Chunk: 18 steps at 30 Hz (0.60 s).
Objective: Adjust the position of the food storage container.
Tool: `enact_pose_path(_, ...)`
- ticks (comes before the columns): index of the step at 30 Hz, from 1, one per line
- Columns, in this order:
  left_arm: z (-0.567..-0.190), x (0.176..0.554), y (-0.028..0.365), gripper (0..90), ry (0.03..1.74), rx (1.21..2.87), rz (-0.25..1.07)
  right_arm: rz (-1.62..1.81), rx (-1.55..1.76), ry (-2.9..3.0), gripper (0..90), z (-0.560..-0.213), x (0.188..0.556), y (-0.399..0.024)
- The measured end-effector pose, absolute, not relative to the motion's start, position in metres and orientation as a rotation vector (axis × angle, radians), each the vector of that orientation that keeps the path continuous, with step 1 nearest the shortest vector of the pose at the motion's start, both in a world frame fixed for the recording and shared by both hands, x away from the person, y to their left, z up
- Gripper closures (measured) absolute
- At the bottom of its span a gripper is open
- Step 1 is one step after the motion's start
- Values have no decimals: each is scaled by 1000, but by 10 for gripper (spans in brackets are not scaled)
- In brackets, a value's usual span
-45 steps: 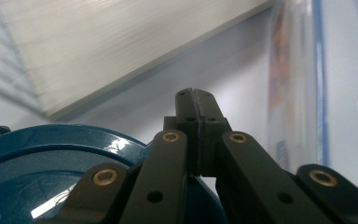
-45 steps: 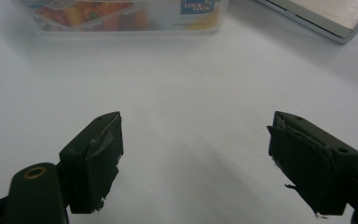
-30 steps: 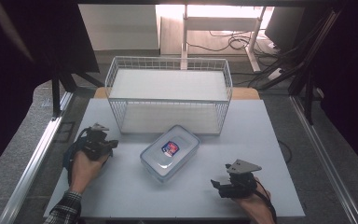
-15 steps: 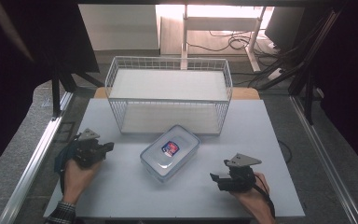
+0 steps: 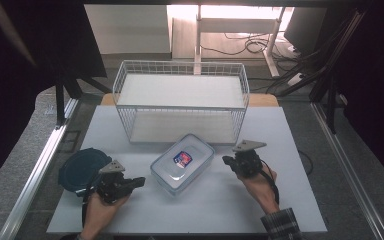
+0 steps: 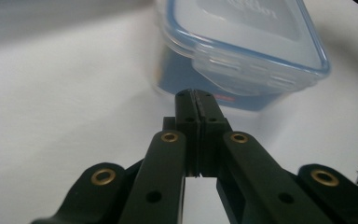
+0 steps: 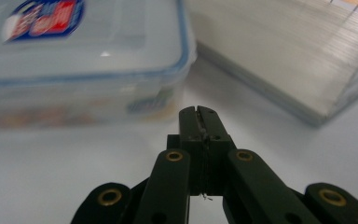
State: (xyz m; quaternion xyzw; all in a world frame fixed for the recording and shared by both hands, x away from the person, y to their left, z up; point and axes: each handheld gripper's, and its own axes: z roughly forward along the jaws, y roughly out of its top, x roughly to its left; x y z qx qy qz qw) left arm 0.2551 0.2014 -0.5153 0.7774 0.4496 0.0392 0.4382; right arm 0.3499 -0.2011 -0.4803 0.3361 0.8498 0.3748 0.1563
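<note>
flanking the lidded container (image 5: 182, 162), both closed tools (image 5: 139, 181) (image 5: 226, 160) sit before the wire basket (image 5: 180, 82).

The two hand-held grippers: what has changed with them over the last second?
The left gripper slid back toward the table's near-left, uncovering a dark round lid. The right gripper moved in toward the plastic container, and its jaws have just closed on nothing. The container and wire basket stayed put.
</note>
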Motion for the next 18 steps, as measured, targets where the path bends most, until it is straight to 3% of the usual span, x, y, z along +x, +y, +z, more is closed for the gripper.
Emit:
enact_pose_path(9,-525,270,187,900,1146,1959,47,1083,993,2521,895,-501,419,-165)
enact_pose_path(18,-533,283,187,900,1175,1973,12,1120,1062,2597,897,-506,395,-169)
